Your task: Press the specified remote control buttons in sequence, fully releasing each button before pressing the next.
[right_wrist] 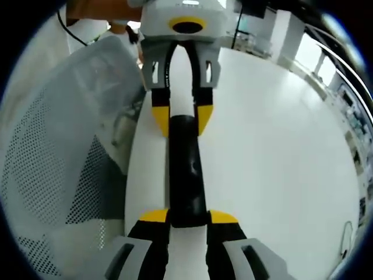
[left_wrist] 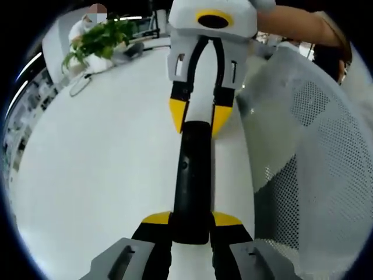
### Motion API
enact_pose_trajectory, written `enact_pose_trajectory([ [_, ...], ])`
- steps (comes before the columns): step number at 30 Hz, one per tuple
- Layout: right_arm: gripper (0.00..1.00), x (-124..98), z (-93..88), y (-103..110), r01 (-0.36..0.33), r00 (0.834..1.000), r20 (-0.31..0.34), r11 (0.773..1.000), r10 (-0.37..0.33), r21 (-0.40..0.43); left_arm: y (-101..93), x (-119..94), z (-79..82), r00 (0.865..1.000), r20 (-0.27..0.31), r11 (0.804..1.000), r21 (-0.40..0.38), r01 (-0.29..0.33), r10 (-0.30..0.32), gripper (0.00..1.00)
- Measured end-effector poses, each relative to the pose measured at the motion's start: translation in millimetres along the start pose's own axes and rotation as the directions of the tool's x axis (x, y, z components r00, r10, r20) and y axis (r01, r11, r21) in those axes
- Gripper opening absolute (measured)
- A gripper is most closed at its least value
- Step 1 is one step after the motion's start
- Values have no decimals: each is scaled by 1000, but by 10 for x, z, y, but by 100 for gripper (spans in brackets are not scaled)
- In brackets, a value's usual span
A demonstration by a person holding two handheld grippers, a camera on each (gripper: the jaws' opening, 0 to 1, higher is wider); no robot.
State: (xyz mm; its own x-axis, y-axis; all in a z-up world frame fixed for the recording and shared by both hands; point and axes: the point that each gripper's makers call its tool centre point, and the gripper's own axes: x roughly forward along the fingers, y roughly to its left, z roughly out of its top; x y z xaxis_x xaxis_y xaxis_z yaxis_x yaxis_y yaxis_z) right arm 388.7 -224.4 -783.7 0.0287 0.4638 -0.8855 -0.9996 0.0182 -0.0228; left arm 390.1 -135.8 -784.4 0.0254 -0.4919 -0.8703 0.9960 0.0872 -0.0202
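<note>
A long, slim black remote control (left_wrist: pixel 192 181) is held in the air above a white table (left_wrist: pixel 105 169), gripped at both ends. In the left gripper view, the left tongs (left_wrist: pixel 192 220) rise from the bottom with yellow tips clamped on the near end of the remote. Its long axis runs straight away from the camera, to the right tongs (left_wrist: pixel 199 118), which come in from the top and are clamped on the far end.

The right gripper view gives the mirror arrangement: the right tongs (right_wrist: pixel 187 217) grip the near end of the remote control (right_wrist: pixel 185 172), and the left tongs (right_wrist: pixel 182 119) grip the far end. A small dimple shows on the remote's upper face; no buttons, brand or writing can be read.

Just beside the remote stands a grey mesh chair back (left_wrist: pixel 326 169), near the table's edge. A leafy green plant (left_wrist: pixel 102 38) sits at the table's far edge in the left gripper view.
</note>
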Motion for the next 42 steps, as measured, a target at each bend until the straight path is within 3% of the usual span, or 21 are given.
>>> enact_pose_trajectory([
  [12, 21, 19, 4, -127, 16, 1000, -25, 1000, -16, -5, 161, 13, -24, 1000, -8, 1000, 9, -12, 12, 23],
  [25, 21, 22, -28, -97, 4, 998, -65, 1000, -4, -6, 143, 18, -14, 1000, -16, 999, 31, -9, 9, 23],
  [30, 29, -13, -100, -126, 4, 997, -75, 1000, -2, 14, 148, 19, -13, 1000, -14, 1000, 30, -10, 10, 23],
  [35, 20, -126, -99, -119, 11, 998, -59, 1000, -11, -1, 152, 19, -10, 1000, -13, 999, 30, -13, 13, 23],
  [39, 2, -225, -135, -148, 14, 998, -61, 1000, -15, -4, 152, 18, -11, 1000, -12, 1000, 26, -15, 15, 23],
  [42, 0, -287, -140, -181, 21, 998, -55, 1000, -21, 3, 153, 15, -11, 1000, -11, 1000, 26, -17, 17, 23],
])
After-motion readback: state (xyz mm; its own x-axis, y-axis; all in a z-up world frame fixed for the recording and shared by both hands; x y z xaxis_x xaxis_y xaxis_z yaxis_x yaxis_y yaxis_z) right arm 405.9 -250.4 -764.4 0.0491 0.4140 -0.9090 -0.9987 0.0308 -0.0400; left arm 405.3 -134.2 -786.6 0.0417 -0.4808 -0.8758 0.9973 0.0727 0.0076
